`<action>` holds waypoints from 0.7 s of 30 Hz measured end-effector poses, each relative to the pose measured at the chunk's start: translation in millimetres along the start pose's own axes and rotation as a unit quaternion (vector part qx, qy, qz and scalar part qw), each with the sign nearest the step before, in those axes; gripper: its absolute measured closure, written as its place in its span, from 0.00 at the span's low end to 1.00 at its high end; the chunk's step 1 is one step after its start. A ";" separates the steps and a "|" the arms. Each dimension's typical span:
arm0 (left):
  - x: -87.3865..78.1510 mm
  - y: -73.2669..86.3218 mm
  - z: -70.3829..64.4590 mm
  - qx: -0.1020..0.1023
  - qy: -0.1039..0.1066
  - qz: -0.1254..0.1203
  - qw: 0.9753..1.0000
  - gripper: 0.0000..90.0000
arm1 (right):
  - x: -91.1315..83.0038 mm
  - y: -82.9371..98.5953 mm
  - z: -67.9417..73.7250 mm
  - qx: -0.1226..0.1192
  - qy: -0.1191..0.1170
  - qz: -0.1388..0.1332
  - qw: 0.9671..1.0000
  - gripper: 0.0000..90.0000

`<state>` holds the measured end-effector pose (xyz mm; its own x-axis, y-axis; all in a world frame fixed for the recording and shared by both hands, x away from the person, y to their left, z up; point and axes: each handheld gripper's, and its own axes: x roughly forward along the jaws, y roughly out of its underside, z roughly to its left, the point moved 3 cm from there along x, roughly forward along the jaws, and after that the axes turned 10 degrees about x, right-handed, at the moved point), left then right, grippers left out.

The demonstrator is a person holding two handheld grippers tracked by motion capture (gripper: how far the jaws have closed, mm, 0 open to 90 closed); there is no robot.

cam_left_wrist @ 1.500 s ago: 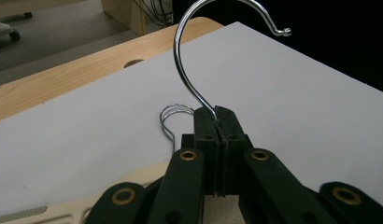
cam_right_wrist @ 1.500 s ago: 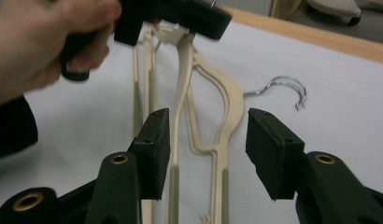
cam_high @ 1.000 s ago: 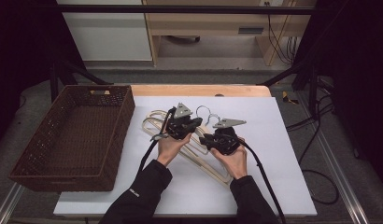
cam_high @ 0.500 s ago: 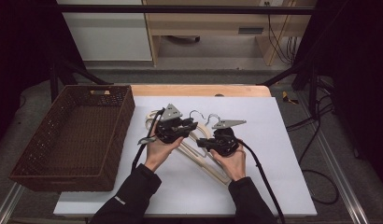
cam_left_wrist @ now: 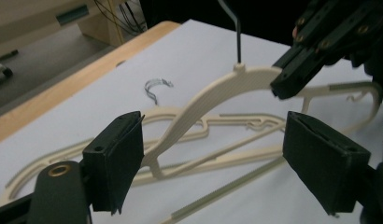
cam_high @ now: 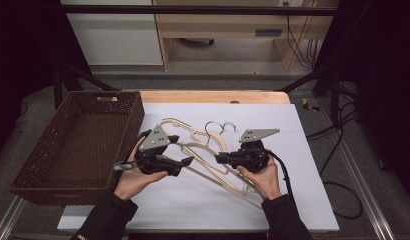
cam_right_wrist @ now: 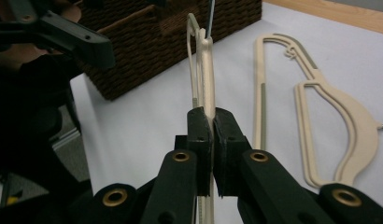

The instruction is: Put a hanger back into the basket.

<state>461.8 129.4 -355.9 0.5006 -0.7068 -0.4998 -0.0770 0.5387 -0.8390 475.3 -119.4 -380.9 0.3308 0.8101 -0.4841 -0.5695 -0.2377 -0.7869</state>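
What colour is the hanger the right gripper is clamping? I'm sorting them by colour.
Cream, seen best in the right gripper view: the hanger sits pinched in the right gripper.

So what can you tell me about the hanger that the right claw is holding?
The lifted hanger is cream-coloured and looks like ribbed plastic, with a thin metal hook at its top. The right claw is shut on its shoulder, holding it up off the white table, edge-on to that claw's camera. The open left claw faces it without touching. Another cream hanger lies flat beside it.

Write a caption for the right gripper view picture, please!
Right gripper pinches a cream hanger upright beside the wicker basket.
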 end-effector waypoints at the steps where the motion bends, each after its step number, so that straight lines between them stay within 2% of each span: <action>1: -1.6 3.5 -2.6 0.001 0.000 0.002 1.000 0.23 | -0.9 1.1 2.9 -0.005 -0.004 0.006 1.000 0.97; 4: -3.7 9.7 -7.8 0.007 0.005 0.003 1.000 0.26 | -1.5 3.4 8.9 -0.015 -0.010 0.015 1.000 0.97; 6: -5.5 16.2 -15.1 0.022 0.016 0.001 1.000 0.31 | -0.1 6.8 17.6 -0.032 -0.022 0.028 0.999 0.97; 9: -5.0 18.3 -19.1 0.029 0.029 0.004 0.999 0.40 | 2.1 9.0 22.5 -0.041 -0.034 0.035 0.998 0.97; 10: -3.7 19.8 -22.2 0.036 0.037 0.013 0.999 0.45 | 5.0 11.4 26.6 -0.049 -0.045 0.041 0.997 0.97; 13: -1.6 21.9 -24.9 0.046 0.035 0.019 0.998 0.55 | 7.8 14.1 30.1 -0.055 -0.052 0.046 0.996 0.97; 14: -0.6 23.3 -25.9 0.046 0.038 0.023 0.998 0.55 | 9.1 15.5 31.5 -0.057 -0.053 0.049 0.996 0.97; 16: 2.4 27.3 -27.1 0.066 0.041 0.041 0.996 0.63 | 12.4 18.0 34.9 -0.062 -0.061 0.059 0.994 0.97; 19: 3.8 30.8 -26.9 0.070 0.044 0.051 0.995 0.69 | 14.8 18.1 37.2 -0.068 -0.066 0.062 0.994 0.97; 21: 3.7 32.4 -25.7 0.066 0.047 0.054 0.995 0.73 | 16.8 18.6 37.4 -0.069 -0.067 0.066 0.993 0.97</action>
<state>439.0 132.5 -390.5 0.4119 -0.6784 -0.6084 -0.0088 0.6647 -0.7471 442.1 -90.2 -389.3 0.1521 0.8283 -0.5392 -0.4906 -0.4103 -0.7687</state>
